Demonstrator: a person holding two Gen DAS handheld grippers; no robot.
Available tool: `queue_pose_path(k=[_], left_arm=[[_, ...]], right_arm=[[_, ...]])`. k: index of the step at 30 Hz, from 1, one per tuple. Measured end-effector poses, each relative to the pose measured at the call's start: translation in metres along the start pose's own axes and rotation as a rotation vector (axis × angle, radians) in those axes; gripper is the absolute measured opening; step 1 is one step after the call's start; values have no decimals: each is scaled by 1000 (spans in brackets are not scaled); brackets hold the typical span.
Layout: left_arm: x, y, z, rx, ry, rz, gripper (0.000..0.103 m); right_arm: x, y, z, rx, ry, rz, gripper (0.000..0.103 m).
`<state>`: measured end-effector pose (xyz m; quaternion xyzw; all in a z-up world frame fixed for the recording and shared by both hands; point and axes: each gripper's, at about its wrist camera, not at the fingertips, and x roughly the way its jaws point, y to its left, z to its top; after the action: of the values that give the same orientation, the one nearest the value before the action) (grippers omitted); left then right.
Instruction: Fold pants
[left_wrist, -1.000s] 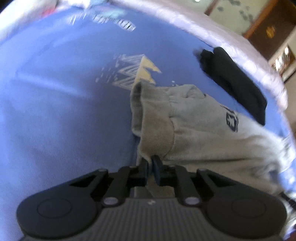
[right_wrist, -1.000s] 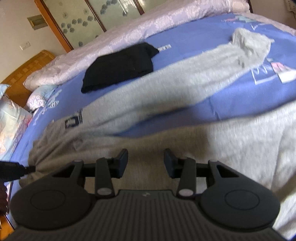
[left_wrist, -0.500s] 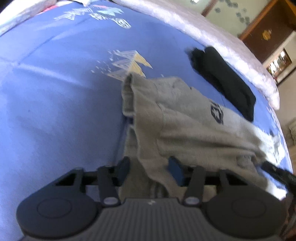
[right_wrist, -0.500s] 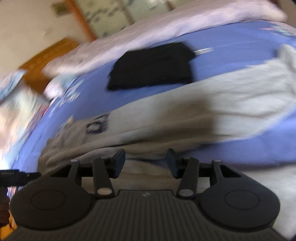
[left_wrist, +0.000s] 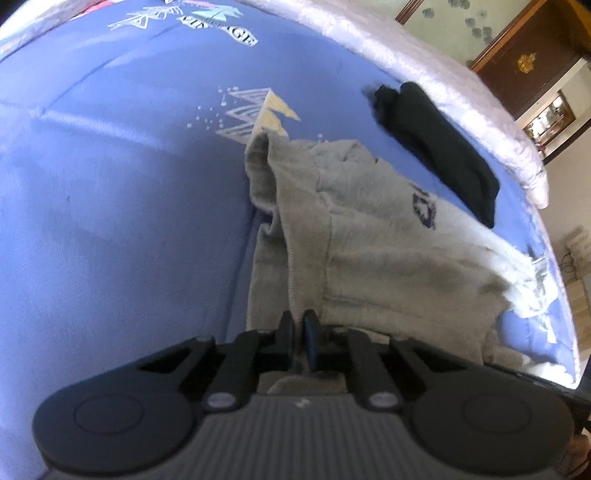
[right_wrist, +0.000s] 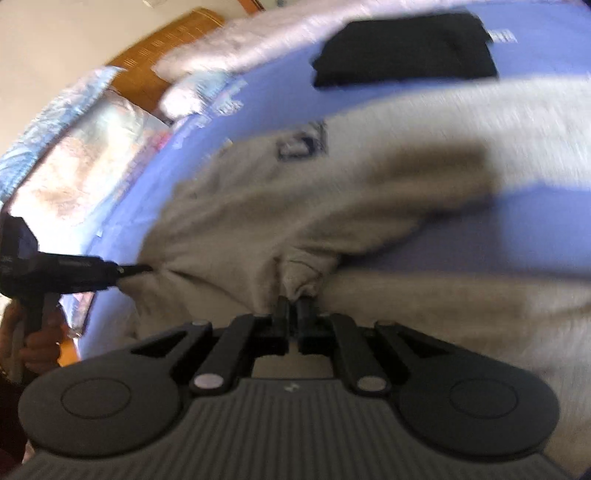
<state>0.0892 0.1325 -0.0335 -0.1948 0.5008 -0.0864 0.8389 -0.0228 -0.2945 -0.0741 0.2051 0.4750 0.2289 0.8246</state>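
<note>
Grey sweatpants (left_wrist: 373, 251) with a dark logo (left_wrist: 424, 211) lie on a blue bed sheet (left_wrist: 110, 206). My left gripper (left_wrist: 298, 325) is shut on the ribbed waistband at the near edge. In the right wrist view the pants (right_wrist: 280, 206) spread across the bed, and my right gripper (right_wrist: 294, 303) is shut on a bunch of the fabric at the crotch. The left gripper (right_wrist: 136, 270) shows at the left of that view, pinching the waistband corner.
A folded black garment (left_wrist: 439, 147) lies beyond the pants near the bed's far edge, also in the right wrist view (right_wrist: 402, 48). A pale quilt (left_wrist: 388, 55) runs along the far side. Pillows (right_wrist: 74, 147) and a wooden headboard (right_wrist: 166, 51) stand at the left.
Both grippers were open half a second ago and have shut on the pants. The right gripper has moved left toward the crotch; the left had briefly let go of the waistband and re-gripped it.
</note>
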Motion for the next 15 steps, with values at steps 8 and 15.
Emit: queue_pose_path(k=[8, 15], left_arm=[[-40, 3, 10, 17, -113, 4, 48], [-23, -2, 72, 44, -178, 50, 99]], right_arm=[[-35, -12, 12, 45, -127, -7, 40], [-74, -58, 37, 136, -280, -184, 40]])
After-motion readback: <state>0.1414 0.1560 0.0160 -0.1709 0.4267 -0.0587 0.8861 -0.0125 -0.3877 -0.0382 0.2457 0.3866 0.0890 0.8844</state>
